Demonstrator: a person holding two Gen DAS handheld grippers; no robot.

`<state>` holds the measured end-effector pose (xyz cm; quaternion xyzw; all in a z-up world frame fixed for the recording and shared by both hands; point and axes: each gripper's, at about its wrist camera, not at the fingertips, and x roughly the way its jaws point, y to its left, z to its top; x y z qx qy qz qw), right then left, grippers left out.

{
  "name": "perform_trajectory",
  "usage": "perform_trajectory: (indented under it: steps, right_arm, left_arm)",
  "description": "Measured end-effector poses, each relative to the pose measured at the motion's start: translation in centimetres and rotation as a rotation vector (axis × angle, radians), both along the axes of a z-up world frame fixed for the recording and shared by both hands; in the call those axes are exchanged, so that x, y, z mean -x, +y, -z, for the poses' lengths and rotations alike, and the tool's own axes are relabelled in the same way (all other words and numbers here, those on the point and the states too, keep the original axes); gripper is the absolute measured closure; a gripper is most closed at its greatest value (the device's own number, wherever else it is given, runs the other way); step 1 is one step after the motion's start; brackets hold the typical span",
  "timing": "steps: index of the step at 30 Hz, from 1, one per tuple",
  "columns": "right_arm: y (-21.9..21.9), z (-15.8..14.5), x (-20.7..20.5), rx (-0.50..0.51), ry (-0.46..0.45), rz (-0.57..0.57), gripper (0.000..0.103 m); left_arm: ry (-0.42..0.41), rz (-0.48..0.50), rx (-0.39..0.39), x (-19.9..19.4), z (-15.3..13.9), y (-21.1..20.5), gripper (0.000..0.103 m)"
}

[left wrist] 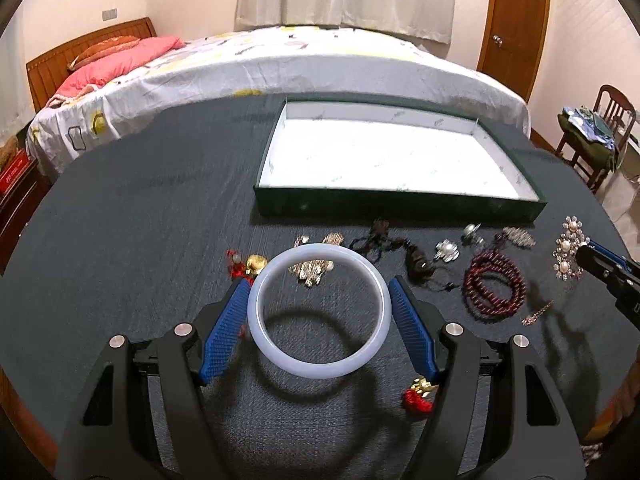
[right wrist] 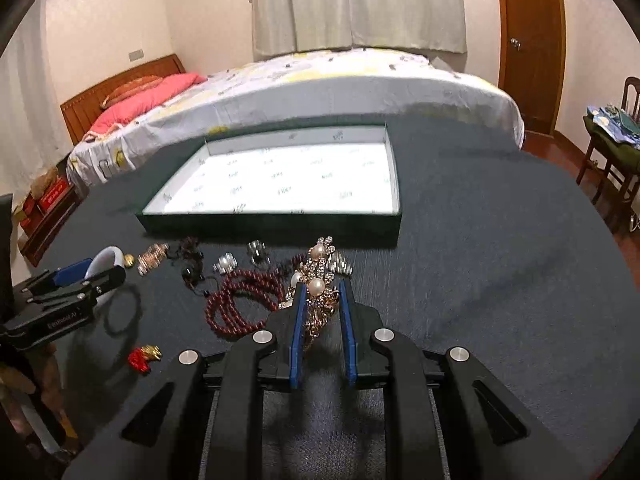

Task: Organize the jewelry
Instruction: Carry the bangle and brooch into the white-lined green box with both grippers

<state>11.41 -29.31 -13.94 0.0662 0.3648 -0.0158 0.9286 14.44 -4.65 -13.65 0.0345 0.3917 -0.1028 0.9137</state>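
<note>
Right wrist view, pearl brooch [right wrist: 318, 286] gripped, left hidden

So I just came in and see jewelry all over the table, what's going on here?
A person is sorting jewelry with a handheld gripper in each hand. The left gripper holds a white bangle across its width, lifted off the dark tablecloth. The right gripper is shut on a gold pearl brooch. The green tray behind is empty so far. Red beads, small brooches and a red charm lie on the table.
</note>
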Motion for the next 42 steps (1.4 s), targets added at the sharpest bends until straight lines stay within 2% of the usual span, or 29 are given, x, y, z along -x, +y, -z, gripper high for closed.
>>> perform_trajectory:
  steps: [12, 20, 26, 30, 33, 42]
  right_arm:
    - [-0.8, -5.9, -0.8, 0.007, -0.149, 0.004, 0.086]
    - [-1.7, -9.1, -3.7, 0.019, -0.242, 0.003, 0.086]
    - [-2.4, -9.9, -7.1, 0.012, -0.271, 0.005, 0.086]
    - [-2.9, -9.5, -9.5, 0.009, -0.276, 0.016, 0.086]
    - [-3.0, -8.1, -10.9, -0.003, -0.247, 0.019, 0.086]
    - [-3.5, -0.4, -12.9, -0.057, -0.059, 0.040, 0.086]
  left_arm:
    - [-0.105, 0.022, 0.033, -0.2, -5.2, -0.9, 0.034]
    - [-0.180, 0.031, 0.049, -2.8, -8.2, -1.7, 0.034]
    - [-0.237, 0.041, 0.056, -5.7, -9.5, -3.1, 0.034]
    - [-0.261, 0.044, 0.062, -8.3, -9.2, -4.3, 0.034]
    - [-0.256, 0.047, 0.063, -9.8, -8.2, -5.0, 0.034]
    - [-0.101, 0.073, 0.013, -13.2, -0.7, -6.7, 0.034]
